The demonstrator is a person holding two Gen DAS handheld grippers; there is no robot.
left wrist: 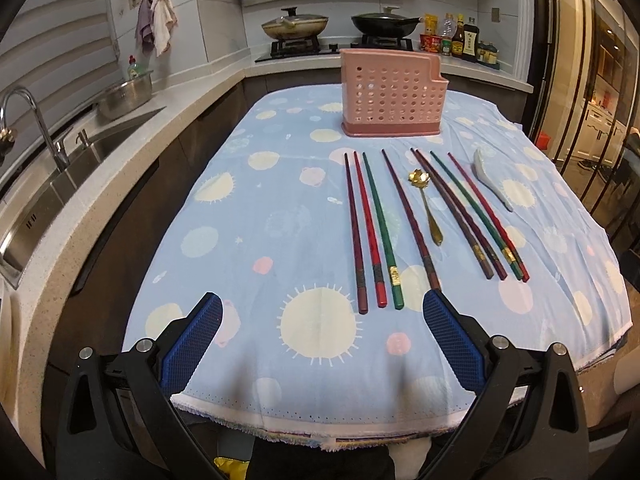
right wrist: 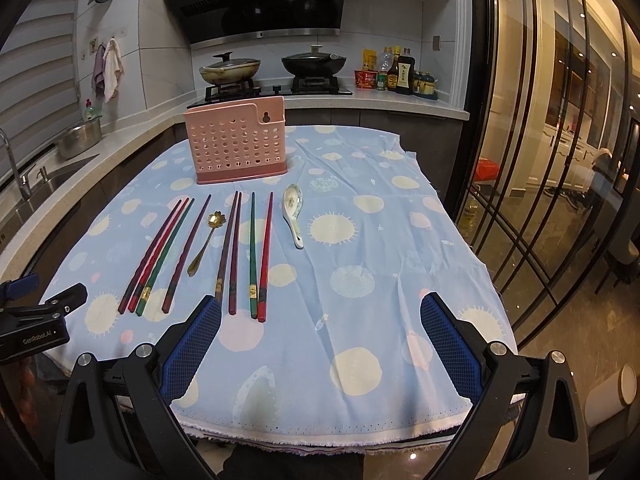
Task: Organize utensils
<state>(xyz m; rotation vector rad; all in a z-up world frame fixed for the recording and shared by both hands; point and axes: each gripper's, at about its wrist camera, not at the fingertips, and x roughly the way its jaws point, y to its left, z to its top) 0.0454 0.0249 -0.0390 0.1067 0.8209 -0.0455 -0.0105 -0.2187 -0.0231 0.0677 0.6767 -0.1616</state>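
**Utensils laid out, nothing lifted yet**

Chopsticks (left wrist: 412, 216) — eight of them — lie in a loose row on the cloth-covered surface (left wrist: 224, 248), thick ends toward the near edge. Gold spoon (left wrist: 429, 208) sits among them; white ceramic spoon (right wrist: 294, 214) lies at the right end of the row. Pink perforated holder (left wrist: 390, 94) stands upright just beyond the tips, apparently empty.

Left tongs (left wrist: 322, 330) spread wide, holding nothing, hovering at the near edge. Right tongs (right wrist: 320, 330) likewise wide apart and empty.

Judgement: first pick not yet made. Best approach — come down over a thick end, close across one stick only. The right-hand sticks lie touching in pairs, so neighbours may drag. Lift, tip upright, then lower tip-first into the holder's open top.
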